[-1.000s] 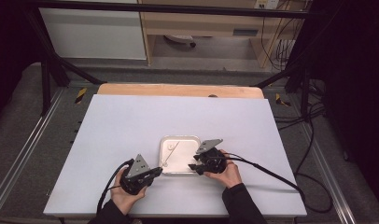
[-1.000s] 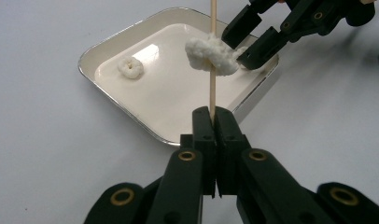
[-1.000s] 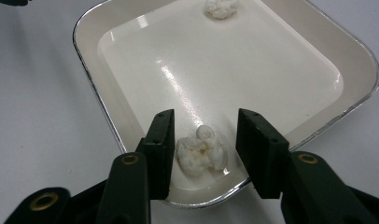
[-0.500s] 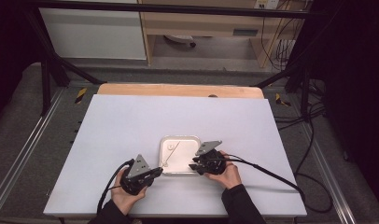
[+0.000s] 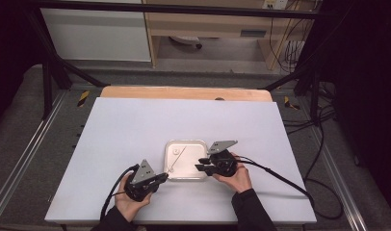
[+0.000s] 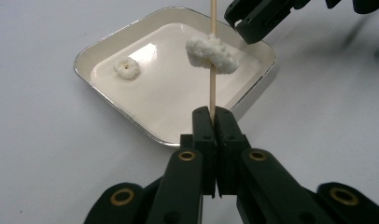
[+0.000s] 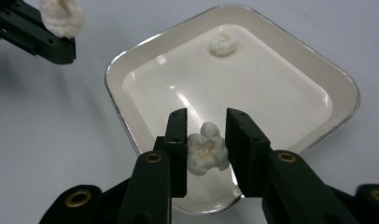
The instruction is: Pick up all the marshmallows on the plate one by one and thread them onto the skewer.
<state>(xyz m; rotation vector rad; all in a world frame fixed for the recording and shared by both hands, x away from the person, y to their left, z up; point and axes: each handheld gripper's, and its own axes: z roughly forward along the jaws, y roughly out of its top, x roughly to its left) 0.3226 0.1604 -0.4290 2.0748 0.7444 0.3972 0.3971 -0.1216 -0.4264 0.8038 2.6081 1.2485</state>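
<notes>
Popcorn threading onto skewer over white tray, both tongs loaded.

Table (image 5: 136, 125) bare white, square tray (image 5: 199, 144) near the front edge between the hands, one loose popcorn piece (image 6: 126, 67) lying in it. Left gripper (image 6: 213, 122) jaws pressed fully together on the lower end of a thin wooden skewer (image 6: 212, 88), stick upright over the tray with one speared popcorn (image 6: 211, 53) already on it. Right gripper (image 7: 206, 135) jaws have just been closing and stand partly open, pads pinching a popcorn kernel (image 7: 206, 149) low over the tray's near corner. To do it well: keep the skewer steady, line the kernel's thick middle with the tip, push straight along the stick, squeeze lightly so it won't crumble.
</notes>
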